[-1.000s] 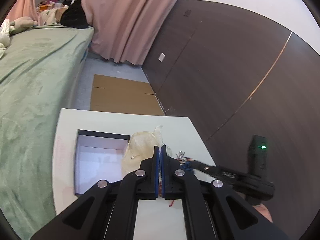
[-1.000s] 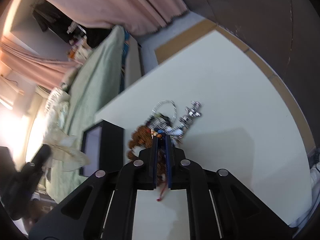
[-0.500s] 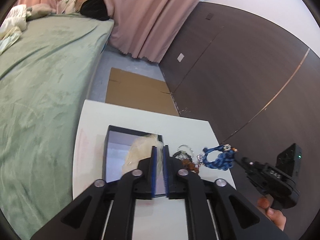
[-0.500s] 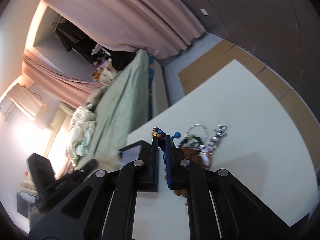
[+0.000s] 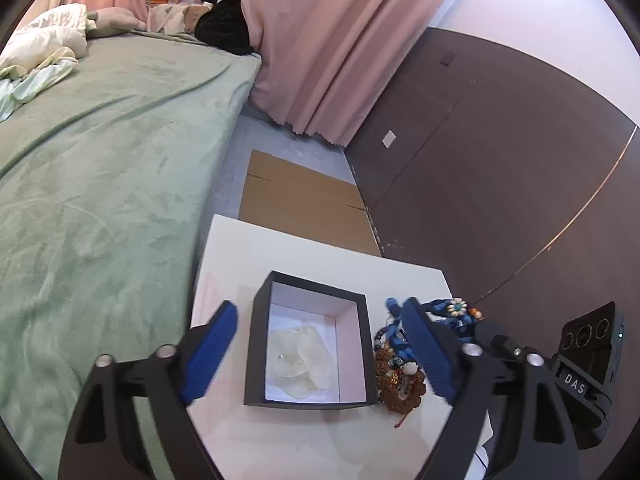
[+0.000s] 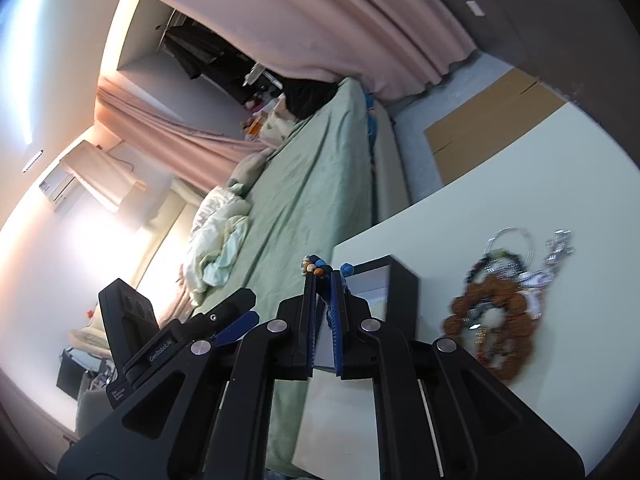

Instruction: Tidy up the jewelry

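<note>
A black box with a white inside stands on the white table. A pale sheer pouch lies in it. My left gripper is open above the box, its fingers on either side. My right gripper is shut on a blue beaded bracelet and holds it in the air near the box. The bracelet also shows in the left wrist view, right of the box. A pile of jewelry with a brown bead bracelet lies on the table right of the box; it shows in the right wrist view too.
A bed with a green cover runs along the table's left side. Flat cardboard lies on the floor beyond the table. A dark wall stands to the right. Pink curtains hang at the back.
My left gripper has opened and let the pouch drop into the box. My right gripper has lifted the blue bracelet off the jewelry pile and carried it toward the box.
</note>
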A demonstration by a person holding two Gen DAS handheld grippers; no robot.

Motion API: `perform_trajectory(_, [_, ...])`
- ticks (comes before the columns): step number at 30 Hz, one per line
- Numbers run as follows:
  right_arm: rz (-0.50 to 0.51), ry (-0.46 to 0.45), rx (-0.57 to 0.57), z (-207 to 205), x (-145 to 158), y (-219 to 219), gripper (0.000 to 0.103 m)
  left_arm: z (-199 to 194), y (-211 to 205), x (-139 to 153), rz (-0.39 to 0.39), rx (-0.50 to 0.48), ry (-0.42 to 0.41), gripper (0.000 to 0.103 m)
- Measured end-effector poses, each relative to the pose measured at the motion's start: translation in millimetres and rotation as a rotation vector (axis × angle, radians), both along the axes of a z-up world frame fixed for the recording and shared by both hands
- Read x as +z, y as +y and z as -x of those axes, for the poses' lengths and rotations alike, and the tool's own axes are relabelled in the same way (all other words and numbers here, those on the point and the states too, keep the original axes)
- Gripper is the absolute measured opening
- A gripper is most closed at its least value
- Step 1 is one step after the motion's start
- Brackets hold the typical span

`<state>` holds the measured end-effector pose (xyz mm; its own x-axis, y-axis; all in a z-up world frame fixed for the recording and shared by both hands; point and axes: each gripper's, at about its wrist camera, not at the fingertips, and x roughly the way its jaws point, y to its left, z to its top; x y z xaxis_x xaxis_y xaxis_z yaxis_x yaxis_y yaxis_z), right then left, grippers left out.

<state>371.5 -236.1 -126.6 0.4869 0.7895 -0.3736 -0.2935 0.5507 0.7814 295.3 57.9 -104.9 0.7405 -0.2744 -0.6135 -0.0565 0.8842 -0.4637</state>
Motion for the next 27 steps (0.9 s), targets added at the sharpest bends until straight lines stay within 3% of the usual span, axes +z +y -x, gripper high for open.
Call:
perform_trajectory(3, [0.014, 0.034, 0.034, -7, -5, 16, 0.012, 2, 4, 1, 0.004, 0.010, 0.004, 0.086])
perform_trajectory(5, [0.070, 0.094, 0.061, -16, -14, 28, 0.033, 2, 5, 1, 0.008, 0.014, 0.014, 0.086])
perform_trajectory(6, [0.093, 0.120, 0.059, -18, -19, 30, 0.052, 2, 5, 1, 0.008, 0.013, 0.019, 0.086])
perform_trajectory(9, [0.137, 0.105, -0.006, -15, -18, 20, 0.069, 4, 2, 4, 0.000, 0.008, 0.015, 0.086])
perform_trajectory(15, [0.163, 0.078, -0.072, -2, -14, -16, 0.071, 8, -18, 6, -0.018, -0.029, 0.011, 0.086])
perform_trajectory(22, [0.199, 0.150, -0.162, 1, -25, -63, 0.071, 7, -61, 12, -0.065, -0.101, -0.002, 0.081])
perform_trajectory(27, [0.189, 0.215, -0.171, 1, -36, -79, 0.071, 1, -86, 1, -0.068, -0.148, 0.039, 0.069])
